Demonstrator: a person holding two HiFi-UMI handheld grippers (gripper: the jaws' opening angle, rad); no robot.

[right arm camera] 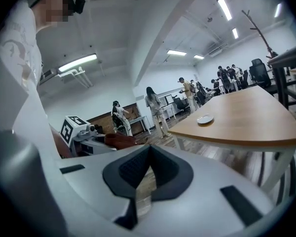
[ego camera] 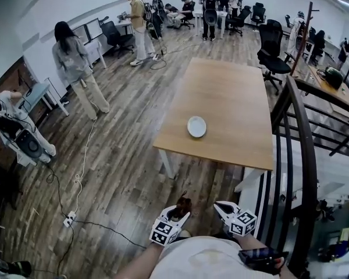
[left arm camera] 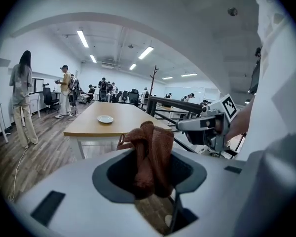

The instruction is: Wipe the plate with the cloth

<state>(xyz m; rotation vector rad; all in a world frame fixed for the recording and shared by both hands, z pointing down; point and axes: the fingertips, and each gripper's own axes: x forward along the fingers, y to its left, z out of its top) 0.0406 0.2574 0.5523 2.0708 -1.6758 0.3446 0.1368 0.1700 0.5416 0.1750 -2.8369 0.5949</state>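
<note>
A small white plate (ego camera: 196, 127) sits near the front end of a long wooden table (ego camera: 232, 92), well ahead of me. It also shows far off in both gripper views, plate (left arm camera: 105, 119) and plate (right arm camera: 205, 119). My left gripper (ego camera: 175, 215) is held close to my body, shut on a bunched brown cloth (left arm camera: 150, 154) that stands up between its jaws. The cloth (ego camera: 183, 205) pokes out of its tip. My right gripper (ego camera: 222, 208) hangs beside it, jaws together with nothing in them. Each gripper sees the other: right gripper (left arm camera: 209, 125), left gripper (right arm camera: 84, 135).
A black stair railing (ego camera: 291, 156) runs along my right, next to the table. Wooden floor lies between me and the table. A cable and power strip (ego camera: 70, 218) lie on the floor at left. Several people and office chairs (ego camera: 270, 48) stand farther off.
</note>
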